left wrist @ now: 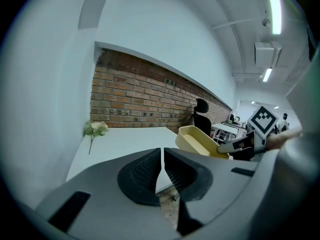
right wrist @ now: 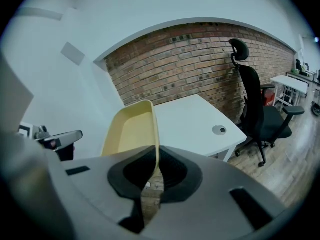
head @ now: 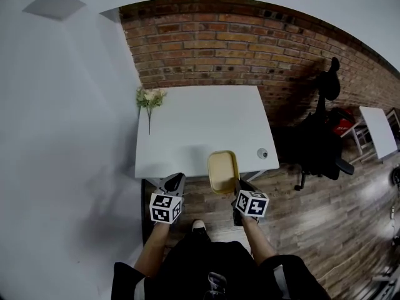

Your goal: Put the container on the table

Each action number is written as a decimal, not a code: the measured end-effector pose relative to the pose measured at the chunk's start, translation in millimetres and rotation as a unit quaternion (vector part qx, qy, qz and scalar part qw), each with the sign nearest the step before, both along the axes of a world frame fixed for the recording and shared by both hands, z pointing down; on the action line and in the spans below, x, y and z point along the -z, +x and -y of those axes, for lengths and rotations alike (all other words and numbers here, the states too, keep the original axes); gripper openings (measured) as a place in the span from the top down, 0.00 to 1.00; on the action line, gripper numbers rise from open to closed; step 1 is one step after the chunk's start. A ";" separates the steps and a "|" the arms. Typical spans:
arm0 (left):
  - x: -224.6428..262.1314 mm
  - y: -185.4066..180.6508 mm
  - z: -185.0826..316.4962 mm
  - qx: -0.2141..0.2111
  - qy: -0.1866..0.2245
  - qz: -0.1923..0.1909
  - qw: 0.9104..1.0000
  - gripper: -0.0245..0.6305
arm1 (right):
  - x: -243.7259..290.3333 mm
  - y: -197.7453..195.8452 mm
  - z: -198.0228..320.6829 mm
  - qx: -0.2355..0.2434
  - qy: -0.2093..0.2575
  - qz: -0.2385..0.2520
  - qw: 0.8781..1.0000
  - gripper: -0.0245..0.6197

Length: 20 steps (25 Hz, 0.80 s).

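A pale yellow rectangular container (head: 223, 170) hangs over the near edge of the white table (head: 194, 120), partly past it. My right gripper (head: 239, 189) is shut on the container's near right rim; in the right gripper view the container (right wrist: 132, 131) rises from between the jaws of that gripper (right wrist: 152, 170). My left gripper (head: 177, 183) hangs below the table's front edge to the left, shut with nothing in it. In the left gripper view this gripper (left wrist: 162, 170) has its jaws together, and the container (left wrist: 197, 140) shows to the right.
A small bunch of pale flowers (head: 150, 100) lies at the table's far left corner. A cable grommet (head: 262, 153) sits near the right front corner. A black office chair (head: 319, 136) stands right of the table, before a brick wall (head: 237, 39). Wooden floor lies below.
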<state>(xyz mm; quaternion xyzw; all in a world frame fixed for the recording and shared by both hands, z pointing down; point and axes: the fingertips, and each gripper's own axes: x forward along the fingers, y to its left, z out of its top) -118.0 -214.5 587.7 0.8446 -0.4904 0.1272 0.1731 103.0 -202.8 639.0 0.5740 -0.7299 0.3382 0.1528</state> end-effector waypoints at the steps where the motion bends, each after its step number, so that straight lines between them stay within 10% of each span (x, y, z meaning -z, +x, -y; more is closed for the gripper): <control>1: -0.5 -1.2 4.9 -0.001 0.001 -0.001 1.000 0.92 | -0.3 -0.6 4.0 -0.001 0.000 -0.002 1.000 0.91; 20: -10.8 -24.8 52.0 -0.014 -0.003 -0.006 1.000 0.92 | -7.4 -23.4 47.3 -0.018 -0.002 -0.003 1.000 0.91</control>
